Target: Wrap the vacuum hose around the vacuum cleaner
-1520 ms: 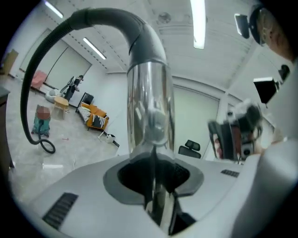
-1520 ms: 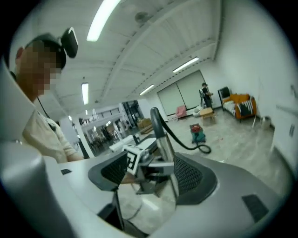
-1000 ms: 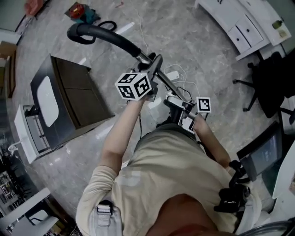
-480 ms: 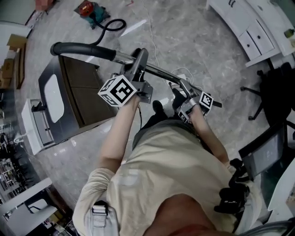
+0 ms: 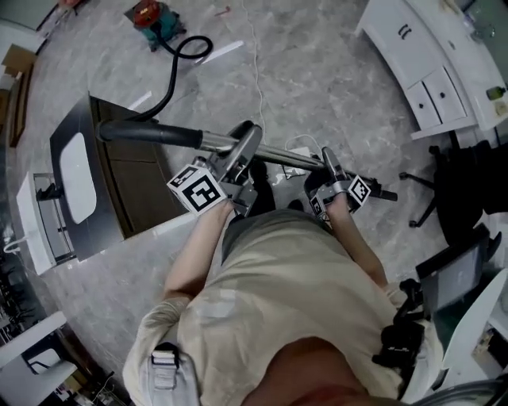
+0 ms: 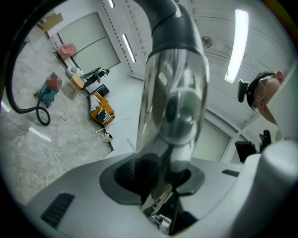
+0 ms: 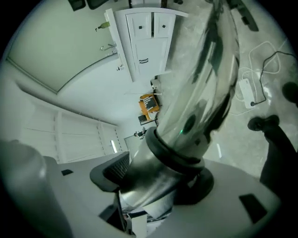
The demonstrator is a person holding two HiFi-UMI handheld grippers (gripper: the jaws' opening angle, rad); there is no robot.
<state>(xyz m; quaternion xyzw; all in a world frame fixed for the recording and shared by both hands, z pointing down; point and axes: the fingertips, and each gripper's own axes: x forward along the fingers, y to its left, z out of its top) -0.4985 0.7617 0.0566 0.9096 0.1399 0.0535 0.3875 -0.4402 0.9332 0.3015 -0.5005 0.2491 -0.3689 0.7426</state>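
Since the small red-and-teal canister vacuum cleaner (image 5: 148, 16) sits well apart from me across the grey marbled floor (image 5: 317, 71), I judge the wrapping has not begun. The step in hand is bringing the long shiny chrome wand tube (image 5: 278, 155) over to it.

To do that well, I should keep both grips firm and the tube roughly level. I should walk it in so the black flexible hose (image 5: 171, 79) slackens into loops rather than dragging or kinking. I should also mind the thin white cable (image 5: 255, 71) lying on the floor, and the dark cabinet (image 5: 119, 186) just beside the hose.

My left gripper (image 6: 164, 179) is partly open and clamped on the tube below its dark cuff. Its jaws have just eased a little wider, yet the tube sits gripped between them.

My right gripper (image 7: 153, 186) stands wider. Its jaws have just been closing on a fatter part of the tube, and the pads press its sides. Together they carry the wand in front of my waist.
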